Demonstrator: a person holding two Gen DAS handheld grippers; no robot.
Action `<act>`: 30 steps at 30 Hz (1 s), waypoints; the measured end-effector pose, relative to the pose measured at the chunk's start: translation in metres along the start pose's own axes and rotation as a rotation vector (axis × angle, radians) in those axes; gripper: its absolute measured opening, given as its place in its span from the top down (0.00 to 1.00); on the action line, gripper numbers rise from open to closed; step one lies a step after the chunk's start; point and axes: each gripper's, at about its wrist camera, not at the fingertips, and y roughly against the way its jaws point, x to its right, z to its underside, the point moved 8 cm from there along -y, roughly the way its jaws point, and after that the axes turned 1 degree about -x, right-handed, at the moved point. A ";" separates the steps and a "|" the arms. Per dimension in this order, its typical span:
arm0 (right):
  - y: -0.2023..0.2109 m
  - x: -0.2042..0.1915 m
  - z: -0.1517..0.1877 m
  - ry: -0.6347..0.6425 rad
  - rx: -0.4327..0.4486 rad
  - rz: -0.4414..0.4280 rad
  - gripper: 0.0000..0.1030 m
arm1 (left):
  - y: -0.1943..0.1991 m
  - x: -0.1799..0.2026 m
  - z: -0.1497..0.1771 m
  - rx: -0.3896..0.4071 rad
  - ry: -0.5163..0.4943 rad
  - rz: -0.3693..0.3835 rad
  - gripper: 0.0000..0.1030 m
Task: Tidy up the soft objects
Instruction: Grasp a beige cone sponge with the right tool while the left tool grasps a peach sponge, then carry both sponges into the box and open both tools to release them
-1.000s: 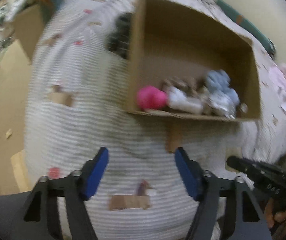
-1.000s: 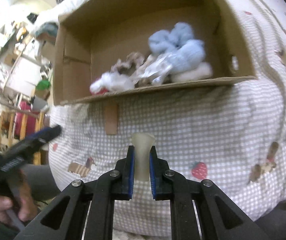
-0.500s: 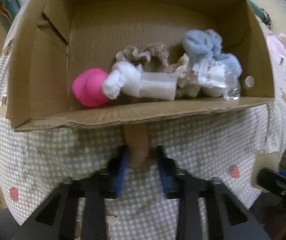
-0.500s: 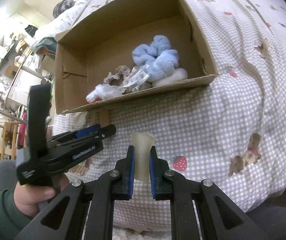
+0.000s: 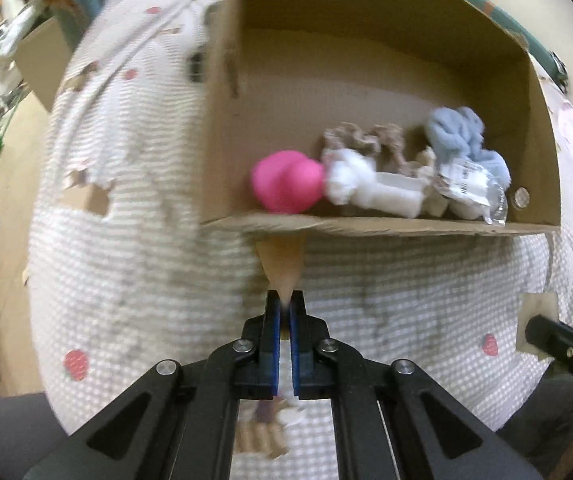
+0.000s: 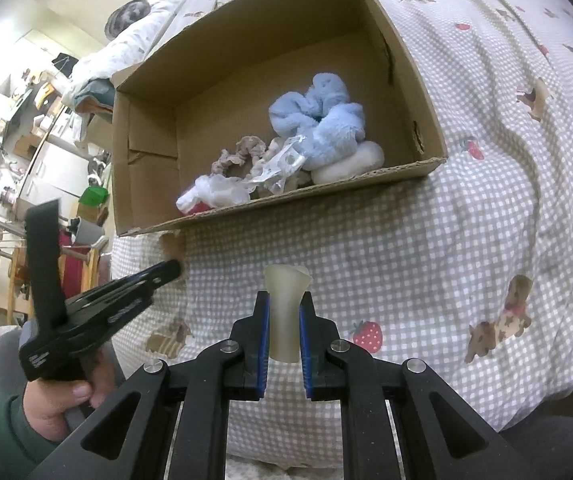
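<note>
The black left gripper with blue pads pinches a tan soft strip at six o'clock below the brown cardboard box holding a pink plush ball.

Room looked pretty lived-in: a bed under a grey-and-white checked quilt with little dog and strawberry prints, a cream wall behind it, cluttered shelves off to one side, and a wooden floor showing below.
</note>
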 end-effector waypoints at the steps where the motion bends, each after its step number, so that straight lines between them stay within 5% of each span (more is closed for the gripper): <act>1: -0.001 0.000 0.000 0.000 -0.001 0.000 0.86 | 0.003 -0.005 0.003 0.001 0.012 -0.001 0.96; 16: 0.025 -0.018 -0.003 0.032 0.074 -0.053 0.86 | 0.072 -0.018 0.034 0.092 0.066 0.006 0.96; 30: 0.097 -0.040 -0.057 0.058 0.248 -0.127 0.86 | 0.164 -0.018 -0.035 0.323 0.033 0.019 0.96</act>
